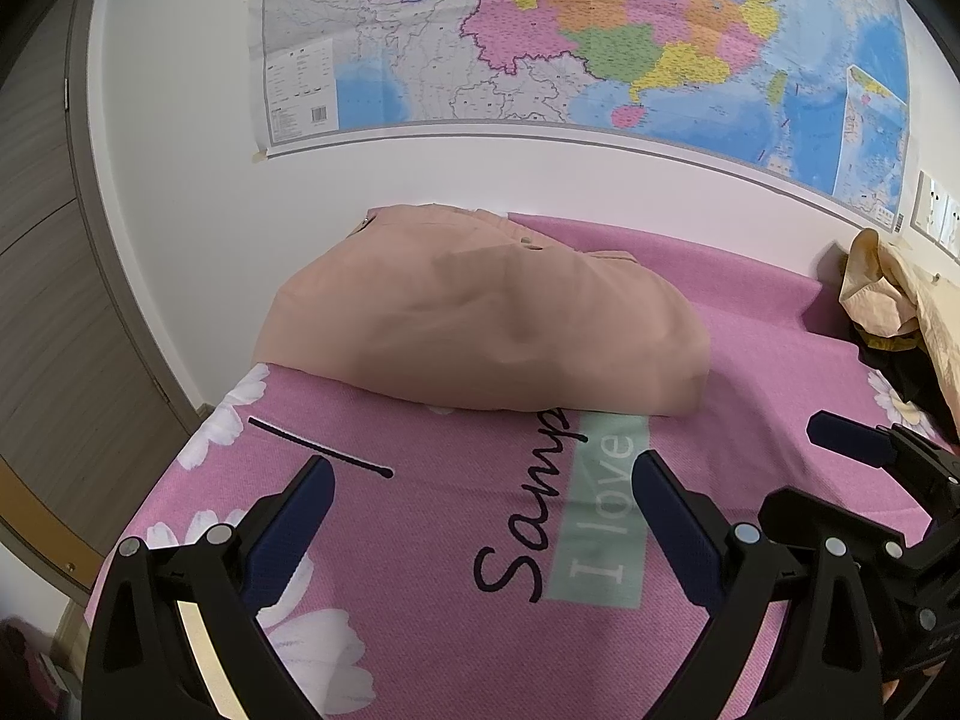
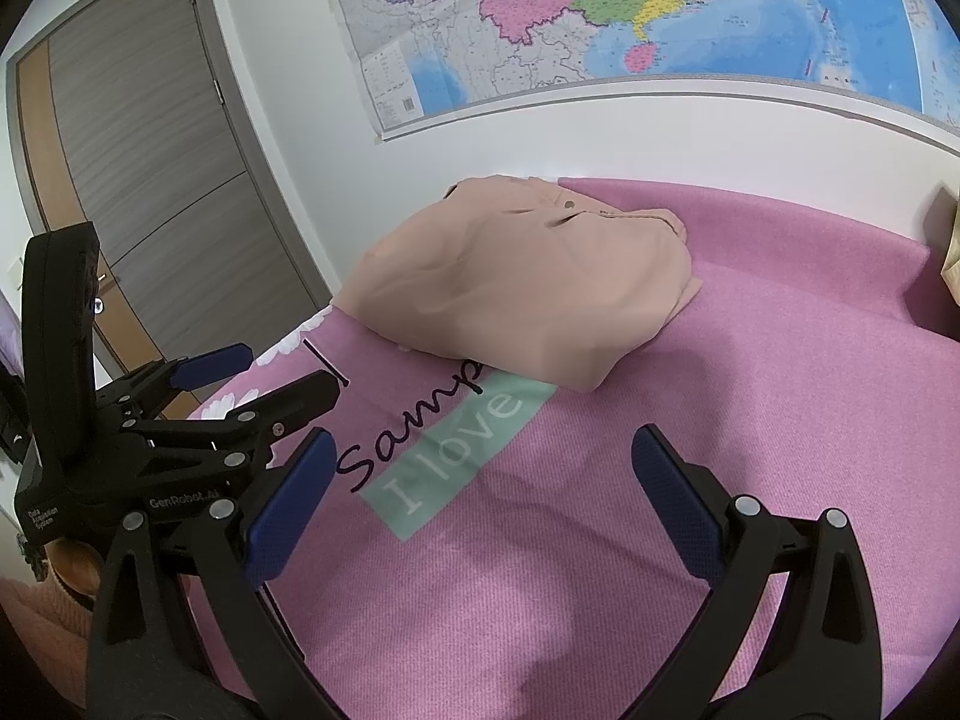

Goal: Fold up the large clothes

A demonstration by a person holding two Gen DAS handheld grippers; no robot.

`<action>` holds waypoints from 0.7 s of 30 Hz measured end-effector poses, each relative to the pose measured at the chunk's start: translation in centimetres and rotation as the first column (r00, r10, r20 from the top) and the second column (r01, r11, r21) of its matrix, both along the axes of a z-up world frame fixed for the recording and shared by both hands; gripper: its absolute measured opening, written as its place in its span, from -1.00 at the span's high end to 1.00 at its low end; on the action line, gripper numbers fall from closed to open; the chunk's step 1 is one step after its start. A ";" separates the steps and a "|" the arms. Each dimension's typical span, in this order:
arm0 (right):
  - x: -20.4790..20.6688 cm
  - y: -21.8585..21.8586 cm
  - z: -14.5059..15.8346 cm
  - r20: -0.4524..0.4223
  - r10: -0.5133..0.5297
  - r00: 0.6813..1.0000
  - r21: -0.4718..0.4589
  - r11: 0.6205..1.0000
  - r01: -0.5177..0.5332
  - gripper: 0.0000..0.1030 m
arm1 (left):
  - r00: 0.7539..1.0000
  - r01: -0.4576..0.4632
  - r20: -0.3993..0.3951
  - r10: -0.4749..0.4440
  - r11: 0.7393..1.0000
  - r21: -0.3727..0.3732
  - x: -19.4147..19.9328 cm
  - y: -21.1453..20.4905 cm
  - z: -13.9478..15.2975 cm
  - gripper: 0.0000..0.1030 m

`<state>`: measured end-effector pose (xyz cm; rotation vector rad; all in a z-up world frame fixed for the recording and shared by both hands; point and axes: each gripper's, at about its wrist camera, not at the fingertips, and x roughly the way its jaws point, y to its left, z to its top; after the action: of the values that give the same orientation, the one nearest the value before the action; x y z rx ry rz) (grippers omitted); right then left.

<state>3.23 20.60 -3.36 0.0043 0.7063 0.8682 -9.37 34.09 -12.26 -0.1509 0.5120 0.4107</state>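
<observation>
Pink printed sheet (image 1: 750, 312) covers the bed. Peach garment (image 1: 480, 324) lies folded in a bundle at the far side near the wall, overlapping the "Sanya" lettering (image 2: 414, 420). Left gripper (image 1: 483, 480) and right gripper (image 2: 483, 450) both spread wide, empty, above the near sheet.

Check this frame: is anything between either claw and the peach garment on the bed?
Nothing visible. Only bare pink sheet lies between the open left claw, the open right claw and the folded peach garment.
</observation>
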 end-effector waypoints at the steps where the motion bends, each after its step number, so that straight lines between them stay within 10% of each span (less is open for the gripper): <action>1: 0.0 0.0 0.0 -0.001 0.002 1.000 0.001 1.000 -0.002 -0.89 | 1.000 0.000 -0.001 0.000 1.000 0.001 0.0 -0.1 0.0 -0.86; 21: -0.5 -3.5 0.2 0.005 -0.080 0.997 0.008 0.997 0.080 -0.89 | 0.996 0.084 -0.001 -0.084 0.996 -0.029 1.4 -1.8 -0.3 -0.86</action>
<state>2.68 17.12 -3.12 0.0362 0.6931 0.7942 -7.93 32.26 -12.59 -0.1564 0.5254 0.3216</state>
